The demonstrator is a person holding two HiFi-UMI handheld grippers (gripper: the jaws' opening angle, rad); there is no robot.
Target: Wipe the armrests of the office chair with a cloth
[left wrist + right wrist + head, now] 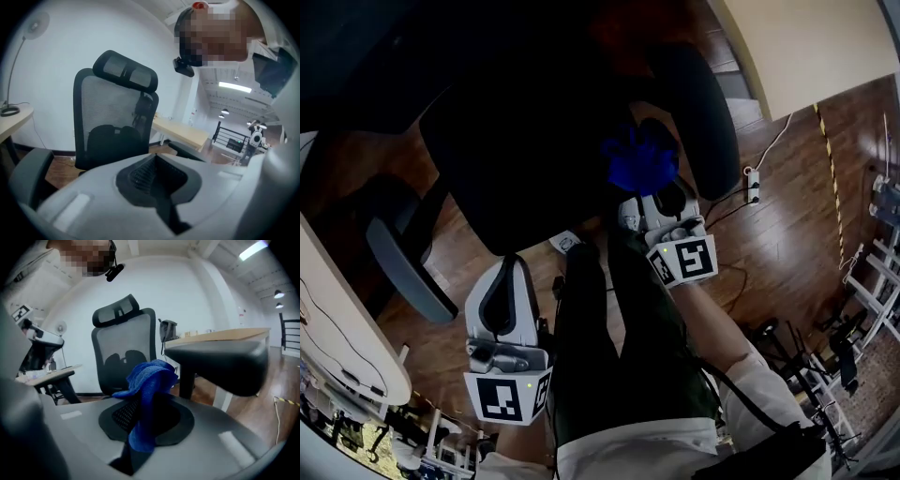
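Observation:
A black office chair [525,141] stands right in front of me, its mesh back and headrest [124,75] filling the left gripper view. Its left armrest [408,267] lies at lower left, its right armrest [698,112] at upper right. My right gripper [652,192] is shut on a blue cloth [637,159], held just left of the right armrest. In the right gripper view the cloth [147,385] drapes over the jaws, with the armrest pad [220,362] close on the right. My left gripper [506,272] hangs low by my leg, shut and empty [157,173].
A pale desk [337,328] runs along the left edge, with a lamp [9,110] on it. A power strip [752,183] and cables lie on the wooden floor to the right. Metal racks [872,281] stand at far right. My legs [609,356] are below.

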